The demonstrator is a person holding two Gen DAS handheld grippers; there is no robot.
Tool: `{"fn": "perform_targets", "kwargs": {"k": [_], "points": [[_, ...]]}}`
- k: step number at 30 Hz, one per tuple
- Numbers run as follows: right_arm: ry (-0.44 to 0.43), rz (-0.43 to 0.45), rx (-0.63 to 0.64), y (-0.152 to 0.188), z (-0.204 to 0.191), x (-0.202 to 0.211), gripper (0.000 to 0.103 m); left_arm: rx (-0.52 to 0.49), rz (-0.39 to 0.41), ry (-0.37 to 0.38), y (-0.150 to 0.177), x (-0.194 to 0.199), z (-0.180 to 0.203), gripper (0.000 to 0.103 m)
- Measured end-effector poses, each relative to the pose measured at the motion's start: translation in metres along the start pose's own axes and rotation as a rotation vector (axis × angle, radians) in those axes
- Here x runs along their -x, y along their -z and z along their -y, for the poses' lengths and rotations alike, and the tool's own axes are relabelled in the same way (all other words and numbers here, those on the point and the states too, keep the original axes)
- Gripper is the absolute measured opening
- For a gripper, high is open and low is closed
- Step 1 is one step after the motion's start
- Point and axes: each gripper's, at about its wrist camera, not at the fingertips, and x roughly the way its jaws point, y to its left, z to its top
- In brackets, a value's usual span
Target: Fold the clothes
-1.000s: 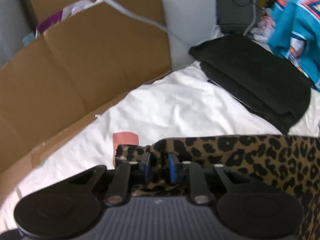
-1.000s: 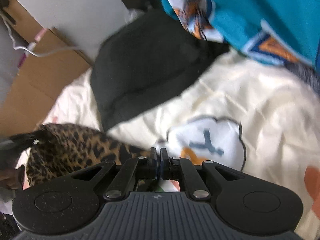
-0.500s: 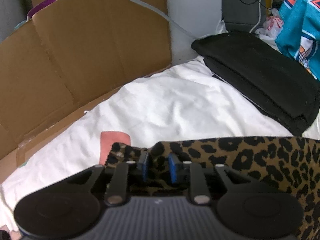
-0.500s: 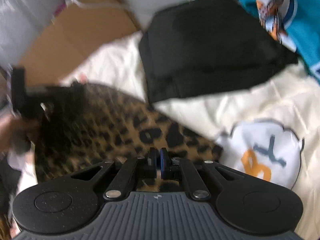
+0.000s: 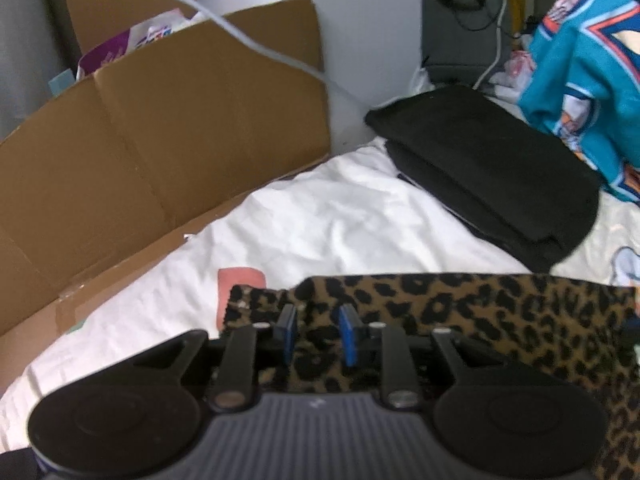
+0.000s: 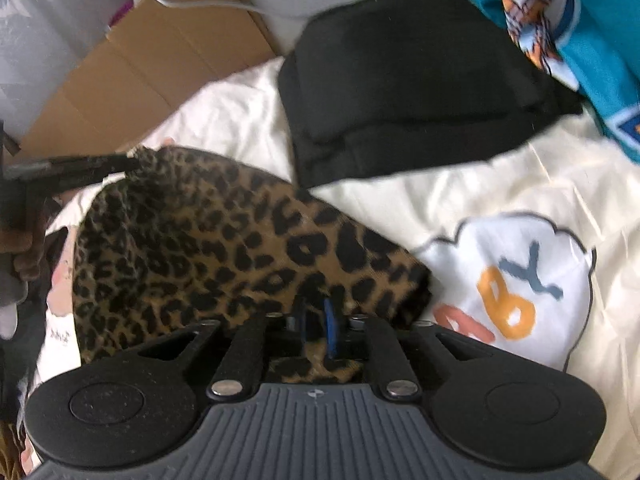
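A leopard-print garment (image 6: 224, 248) lies spread across the white bedding (image 5: 320, 220). Its far left corner is raised, and there my left gripper (image 5: 318, 332) is shut on it, with a thick bunch of fabric between the blue pads (image 5: 289, 330). In the right wrist view that gripper shows as a dark blur at the left edge, held by a person's hand (image 6: 20, 248). My right gripper (image 6: 315, 322) sits at the garment's (image 5: 500, 312) near right edge. Its jaws are a narrow gap apart with fabric between them.
A folded black garment (image 5: 500, 176) (image 6: 408, 92) lies just beyond the leopard one. A teal jersey (image 5: 580, 80) (image 6: 568, 20) hangs at the right. Brown cardboard (image 5: 140, 152) and a white cable (image 5: 248, 36) border the bed on the left. A printed cloud patch (image 6: 516, 280) marks the bedding.
The right gripper has swung over the leopard garment, which now lies spread beneath it, and its pads stand slightly further apart. The left gripper keeps its hold with little movement.
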Motion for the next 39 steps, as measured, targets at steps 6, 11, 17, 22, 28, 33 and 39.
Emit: {"fn": "perform_targets", "kwargs": {"k": [6, 11, 17, 22, 28, 33, 39], "points": [[0.007, 0.045, 0.029, -0.007, -0.009, -0.003, 0.046, -0.048, -0.051, 0.003, 0.013, -0.005, 0.014, 0.025], [0.065, 0.009, 0.031, -0.001, 0.002, -0.018, 0.045, -0.089, -0.112, -0.028, 0.030, -0.029, 0.016, 0.025], [0.071, -0.007, 0.105, 0.004, 0.002, -0.025, 0.045, -0.094, -0.096, -0.043, 0.040, -0.023, 0.006, 0.025], [0.088, -0.010, 0.096, 0.002, -0.003, -0.018, 0.046, -0.038, -0.074, -0.052, 0.045, -0.001, -0.012, 0.025], [0.037, 0.042, 0.129, 0.002, -0.023, -0.007, 0.046, 0.030, -0.047, -0.063, 0.050, 0.026, -0.034, 0.025], [0.002, 0.041, 0.160, 0.006, -0.044, -0.011, 0.046, 0.073, -0.051, -0.066, 0.064, 0.034, -0.046, 0.025], [-0.012, 0.001, 0.192, 0.013, -0.060, -0.025, 0.046, 0.098, -0.074, -0.059, 0.076, 0.013, -0.048, 0.025]]}}
